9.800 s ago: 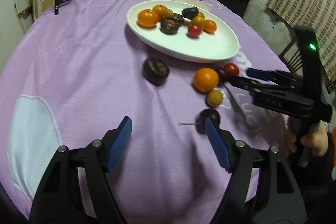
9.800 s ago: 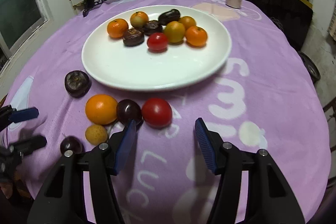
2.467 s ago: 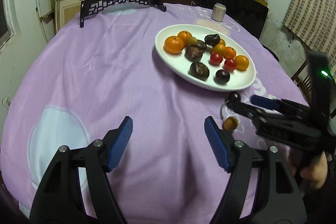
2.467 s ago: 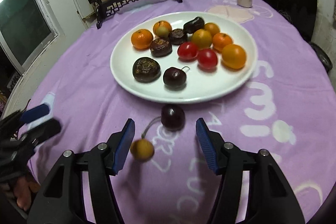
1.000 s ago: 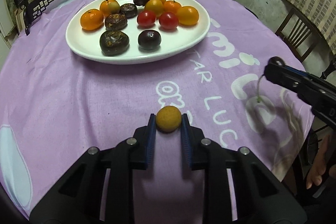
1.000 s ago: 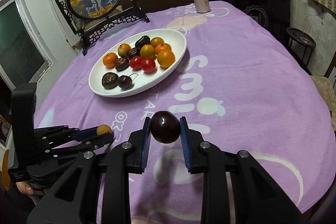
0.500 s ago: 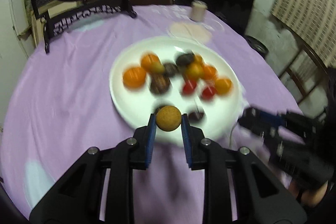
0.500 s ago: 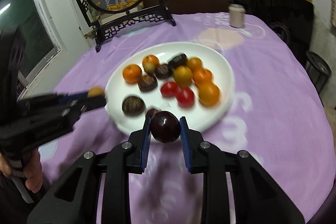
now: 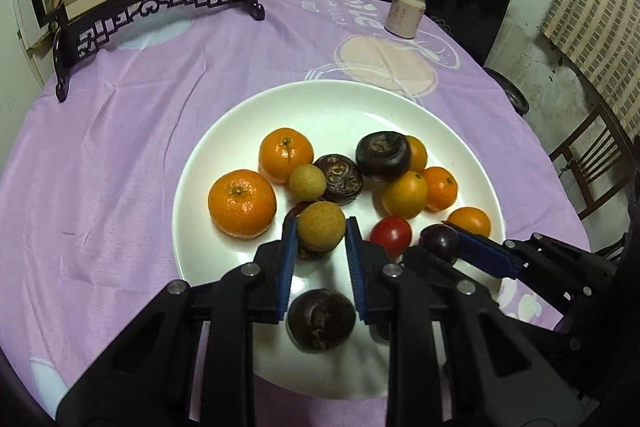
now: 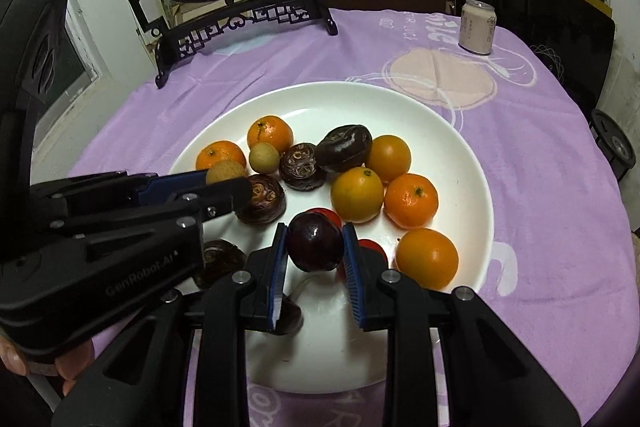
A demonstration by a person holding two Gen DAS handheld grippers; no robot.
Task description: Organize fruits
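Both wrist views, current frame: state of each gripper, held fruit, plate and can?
left gripper: shut on tan fruit, over the plate
tan fruit: held off the plate
right gripper: jaws opening, dark plum between them
dark plum: between the pads, above the plate
white plate: on the purple cloth, loaded with fruit
can: upright, at the far edge of the table

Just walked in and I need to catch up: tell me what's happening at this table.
A person is sorting fruit onto a white plate using hand-held tongs. The left tongs grip a small tan fruit over the plate. The right tongs hold a dark plum above the plate, and their jaws are just starting to open. Oranges, tomatoes and dark fruits already lie on the plate; none shows on the purple cloth.
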